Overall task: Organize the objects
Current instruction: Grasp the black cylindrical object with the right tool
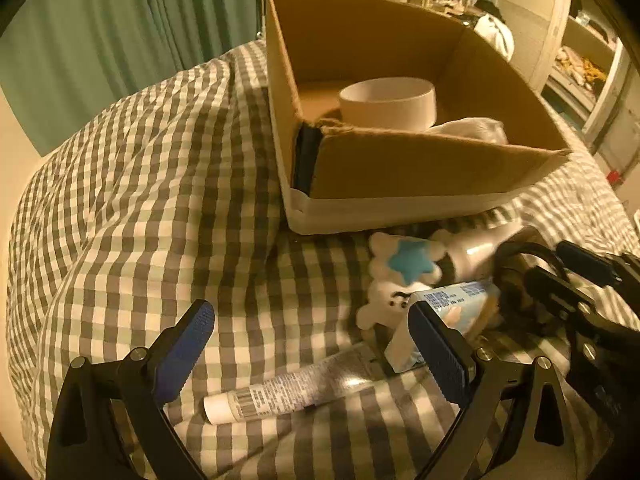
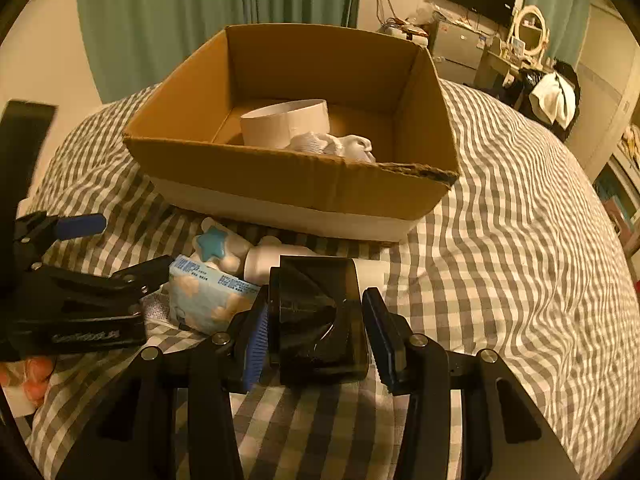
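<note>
An open cardboard box (image 1: 400, 168) (image 2: 280, 176) stands on the checked bed and holds a white round tub (image 1: 387, 106) (image 2: 286, 122) and white cloth (image 2: 334, 144). In front of it lie a white plush with a blue star (image 1: 404, 266) (image 2: 218, 244), a white bottle (image 1: 476, 252) (image 2: 264, 264), a blue tissue pack (image 1: 444, 316) (image 2: 208, 296) and a tube (image 1: 288, 392). My left gripper (image 1: 316, 354) is open above the tube. My right gripper (image 2: 316, 328) has its jaws around a dark glossy block (image 2: 316, 320), with a small gap at the right finger.
The grey-and-white checked bedding (image 1: 140, 200) (image 2: 520, 260) rises in a mound at the left. Green curtains (image 2: 200, 12) hang behind. A dresser with a mirror (image 2: 530, 34) and shelves (image 1: 580, 68) stand at the far right.
</note>
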Action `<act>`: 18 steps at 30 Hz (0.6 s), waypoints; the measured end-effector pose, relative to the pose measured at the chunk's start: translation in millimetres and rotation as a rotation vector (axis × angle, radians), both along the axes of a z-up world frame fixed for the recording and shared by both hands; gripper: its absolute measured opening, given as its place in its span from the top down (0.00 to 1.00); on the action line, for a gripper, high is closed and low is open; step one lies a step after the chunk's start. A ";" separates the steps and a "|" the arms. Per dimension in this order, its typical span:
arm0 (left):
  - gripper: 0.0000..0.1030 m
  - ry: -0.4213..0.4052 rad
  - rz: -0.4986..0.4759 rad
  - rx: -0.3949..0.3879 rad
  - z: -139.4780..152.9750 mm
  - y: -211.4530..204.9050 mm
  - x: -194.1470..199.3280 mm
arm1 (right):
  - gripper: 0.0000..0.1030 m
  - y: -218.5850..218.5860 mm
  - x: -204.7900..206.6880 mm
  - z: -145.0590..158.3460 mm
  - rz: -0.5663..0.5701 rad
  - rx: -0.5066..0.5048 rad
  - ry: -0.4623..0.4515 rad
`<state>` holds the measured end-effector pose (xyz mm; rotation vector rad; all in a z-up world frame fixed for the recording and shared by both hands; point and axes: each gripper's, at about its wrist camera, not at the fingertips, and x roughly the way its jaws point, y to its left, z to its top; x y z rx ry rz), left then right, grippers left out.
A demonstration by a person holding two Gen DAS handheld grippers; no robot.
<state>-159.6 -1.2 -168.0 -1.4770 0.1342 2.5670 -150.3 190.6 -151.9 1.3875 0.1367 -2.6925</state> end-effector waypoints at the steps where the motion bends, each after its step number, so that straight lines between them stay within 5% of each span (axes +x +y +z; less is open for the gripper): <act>1: 0.03 0.002 -0.003 0.010 1.2 -0.7 2.8 | 0.57 1.5 0.0 -0.3 -0.003 -0.008 -0.001; 18: 0.03 0.054 -0.071 0.025 18.8 8.5 23.5 | 0.57 13.9 -4.8 -6.1 -0.013 -0.082 -0.028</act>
